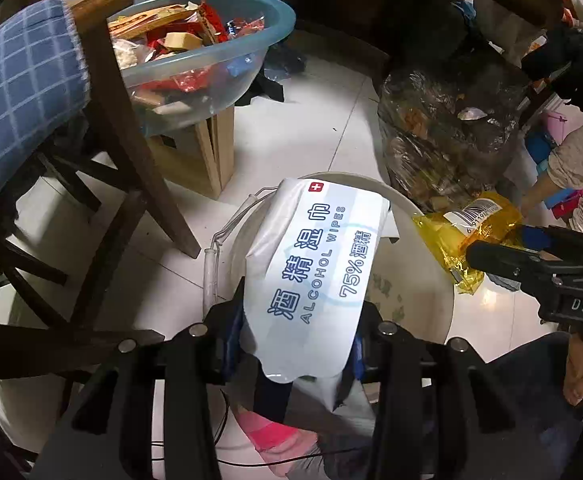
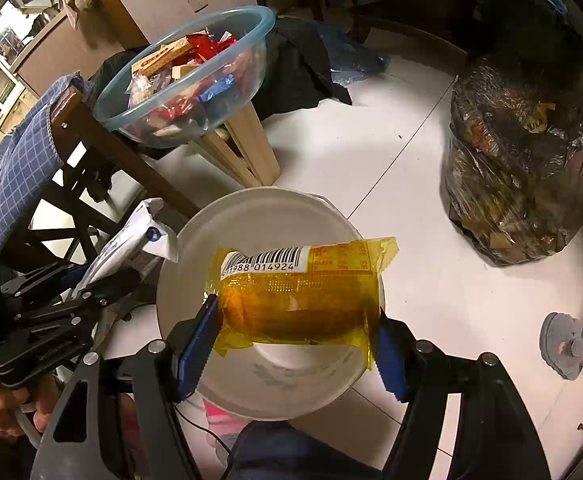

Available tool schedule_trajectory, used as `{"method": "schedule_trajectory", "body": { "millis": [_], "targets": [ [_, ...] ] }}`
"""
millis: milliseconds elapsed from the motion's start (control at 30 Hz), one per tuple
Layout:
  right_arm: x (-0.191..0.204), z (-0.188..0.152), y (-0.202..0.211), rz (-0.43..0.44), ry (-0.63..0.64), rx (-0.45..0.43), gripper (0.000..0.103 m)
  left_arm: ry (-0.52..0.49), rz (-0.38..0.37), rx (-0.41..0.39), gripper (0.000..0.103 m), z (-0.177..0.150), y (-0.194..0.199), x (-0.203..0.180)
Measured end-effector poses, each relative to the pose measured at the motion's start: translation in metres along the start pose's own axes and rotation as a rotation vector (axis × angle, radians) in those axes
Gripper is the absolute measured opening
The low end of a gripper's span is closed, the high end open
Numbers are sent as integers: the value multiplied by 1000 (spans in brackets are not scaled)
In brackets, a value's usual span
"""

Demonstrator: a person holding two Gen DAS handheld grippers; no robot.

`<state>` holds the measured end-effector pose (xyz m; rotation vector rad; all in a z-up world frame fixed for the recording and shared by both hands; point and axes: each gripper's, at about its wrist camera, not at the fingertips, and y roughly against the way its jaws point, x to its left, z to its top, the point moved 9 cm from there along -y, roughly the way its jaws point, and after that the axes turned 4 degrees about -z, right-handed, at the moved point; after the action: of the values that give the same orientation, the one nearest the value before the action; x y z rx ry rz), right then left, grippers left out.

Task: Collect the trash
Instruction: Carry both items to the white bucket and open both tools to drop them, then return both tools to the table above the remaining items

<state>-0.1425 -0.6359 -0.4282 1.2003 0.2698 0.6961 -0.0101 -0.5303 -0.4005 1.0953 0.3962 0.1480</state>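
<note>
Trash is in both your tools: your left tongs (image 1: 297, 354) are clenched on a white alcohol wipes pack (image 1: 315, 264), and your right tongs (image 2: 295, 344) are clenched across a yellow transparent wrapper (image 2: 299, 300), both held above the white bucket (image 2: 195, 256) that sits on the tiled floor (image 2: 391, 168). From the left wrist view the wipes pack hangs over the bucket's left half, with the wrapper at the right rim; from the right wrist view the wrapper sits squarely over the opening. Judging by this, the step in hand is the drop, so lower each piece until it is clearly inside the rim before you let the pads part, and let go of the wrapper first, since it is light and may drift or cling to a pad. The wipes pack overhangs the near edge, so bring it toward the middle before you release it. Its label reads "ALCOHOL WIPES" and "75%", with Chinese characters and a small red square bearing a white cross. The wrapper carries a barcode sticker whose digits read partly "1988 014924". Your right tool shows the letters "DAS" in the left view. More wrappers wait in the blue plastic basin (image 2: 251, 14) on a wooden stool (image 2: 247, 148), beside a full dark trash bag (image 2: 523, 160)
</note>
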Motion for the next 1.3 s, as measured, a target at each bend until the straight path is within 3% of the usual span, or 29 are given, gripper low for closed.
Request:
{"method": "schedule_trajectory", "body": {
  "millis": [200,267,367,733,867,967,1133,1300],
  "targets": [
    [-7,2,-3,7,-16,6,74,-20,-6,-15,46,2,1,-4],
    [-8,3,-1,12,-20,-3,74,-13,-2,-18,55,1,2,-1],
    [-9,3,3,18,-26,-15,76,-8,-2,-24,58,1,4,2],
    [-9,10,19,-3,-15,-56,76,0,0,-45,59,2,14,6],
    [8,20,47,7,26,-147,76,4,20,-81,59,3,34,13],
    [33,34,82,22,85,-273,76,10,52,-142,59,6,69,25],
    [101,56,147,96,205,-472,81,70,127,-297,60,15,158,68],
    [174,67,191,202,303,-567,84,138,217,-426,63,10,244,110]
  ]
}}
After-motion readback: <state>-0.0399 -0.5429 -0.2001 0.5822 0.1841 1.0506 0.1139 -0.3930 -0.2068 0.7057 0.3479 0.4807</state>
